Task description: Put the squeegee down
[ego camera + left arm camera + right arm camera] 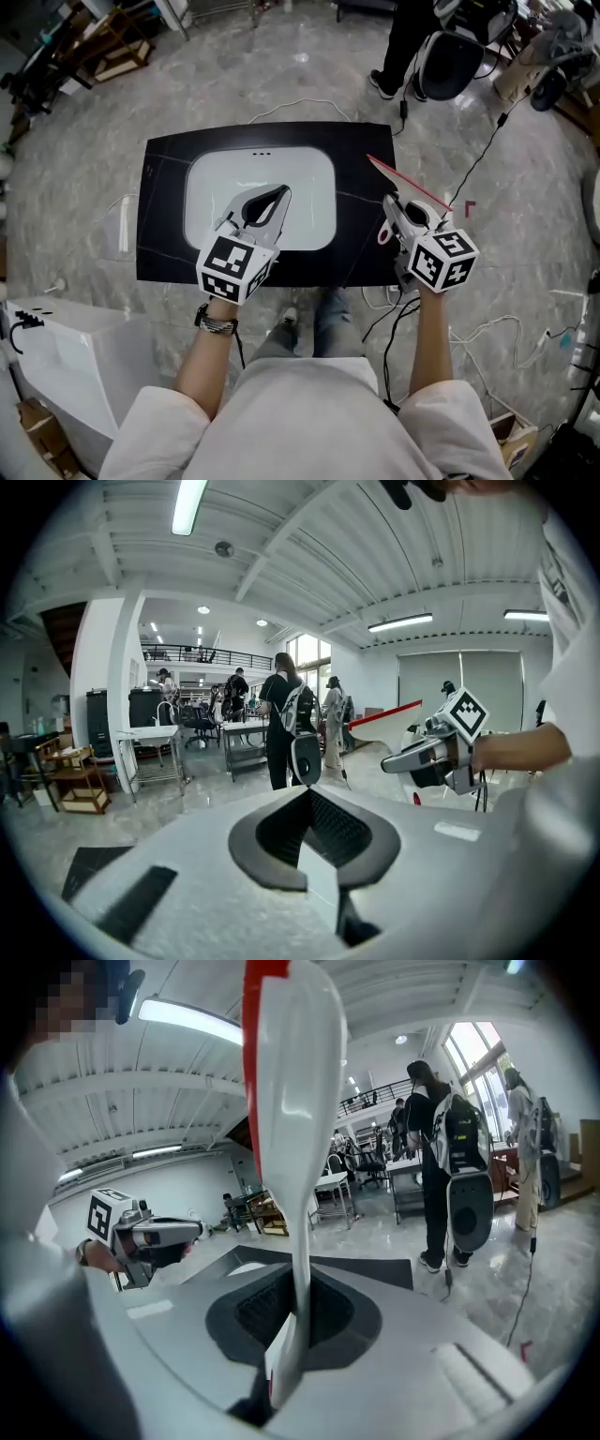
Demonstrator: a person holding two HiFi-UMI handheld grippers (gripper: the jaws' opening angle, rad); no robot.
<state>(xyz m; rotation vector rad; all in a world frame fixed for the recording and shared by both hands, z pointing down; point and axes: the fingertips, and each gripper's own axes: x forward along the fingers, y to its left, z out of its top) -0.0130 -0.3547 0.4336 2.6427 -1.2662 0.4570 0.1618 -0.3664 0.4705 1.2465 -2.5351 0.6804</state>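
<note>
- squeegee (405, 184): white handle pinched in the right gripper (397, 210), fingers nearly closed on it. Red blade points up and away, in the air above the right edge of the black surface (167, 255). Not down yet.
- Grip sits low on the handle, probably so the blade end can be laid down first.
- Right forearm reaches straight out, gripper tipped slightly down.
- left gripper (277, 197): fingers together, empty, above the white sink basin (314, 178), out of the way.
</note>
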